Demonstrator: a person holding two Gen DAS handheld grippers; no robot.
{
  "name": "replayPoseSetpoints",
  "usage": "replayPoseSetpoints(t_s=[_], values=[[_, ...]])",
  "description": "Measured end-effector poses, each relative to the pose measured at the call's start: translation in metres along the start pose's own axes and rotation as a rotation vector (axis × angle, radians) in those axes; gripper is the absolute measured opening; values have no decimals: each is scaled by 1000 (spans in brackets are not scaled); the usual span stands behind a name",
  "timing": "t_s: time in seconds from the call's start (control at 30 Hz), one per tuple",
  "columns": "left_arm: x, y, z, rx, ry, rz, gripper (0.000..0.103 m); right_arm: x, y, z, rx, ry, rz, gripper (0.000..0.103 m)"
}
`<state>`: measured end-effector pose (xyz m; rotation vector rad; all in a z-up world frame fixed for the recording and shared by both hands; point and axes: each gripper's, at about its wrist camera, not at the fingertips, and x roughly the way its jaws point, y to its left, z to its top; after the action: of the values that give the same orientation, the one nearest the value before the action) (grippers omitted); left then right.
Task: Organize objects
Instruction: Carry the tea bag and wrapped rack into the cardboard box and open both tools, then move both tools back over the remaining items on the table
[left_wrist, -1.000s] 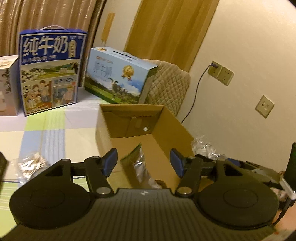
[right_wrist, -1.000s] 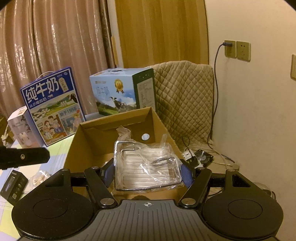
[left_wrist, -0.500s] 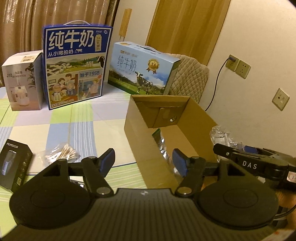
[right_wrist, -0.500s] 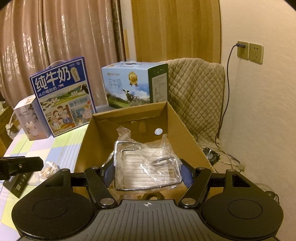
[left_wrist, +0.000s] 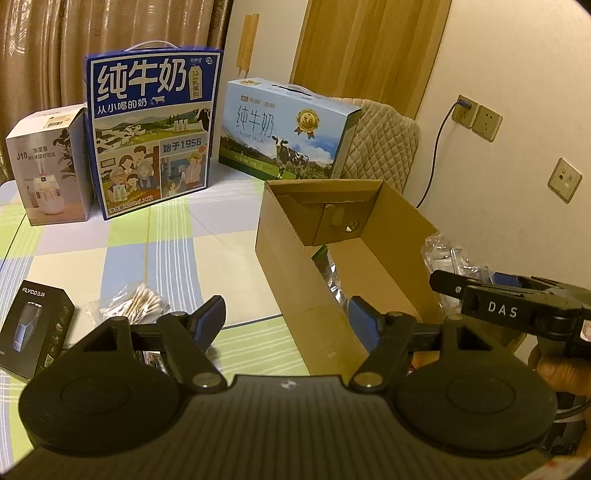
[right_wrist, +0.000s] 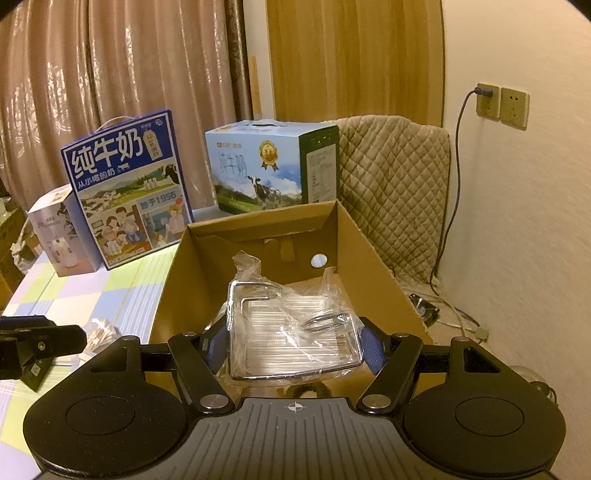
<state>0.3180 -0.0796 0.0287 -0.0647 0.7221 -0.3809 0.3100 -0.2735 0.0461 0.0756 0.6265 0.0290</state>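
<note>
The right gripper is pinching a plastic-wrapped metal rack between its blue pads, holding it at lower centre of the right wrist view, above the open cardboard box. The left gripper is hanging with its fingers spread and nothing between them, at the box's near-left wall. At lower left of the left wrist view, a bag of cotton swabs and a black FLYCO shaver box are lying on the checked tablecloth.
</note>
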Motion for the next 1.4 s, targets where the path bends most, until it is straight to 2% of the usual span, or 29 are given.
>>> replayPoseSetpoints(t_s=[0.2, 0.73, 1.4], values=[[2, 0, -1, 17, 5, 14, 71, 6, -2, 0, -4, -5, -29, 71], [2, 4, -7, 29, 20, 23, 74, 4, 1, 0, -17, -14, -13, 71], [-13, 39, -16, 1, 18, 70, 78, 5, 38, 4, -57, -43, 49, 71]])
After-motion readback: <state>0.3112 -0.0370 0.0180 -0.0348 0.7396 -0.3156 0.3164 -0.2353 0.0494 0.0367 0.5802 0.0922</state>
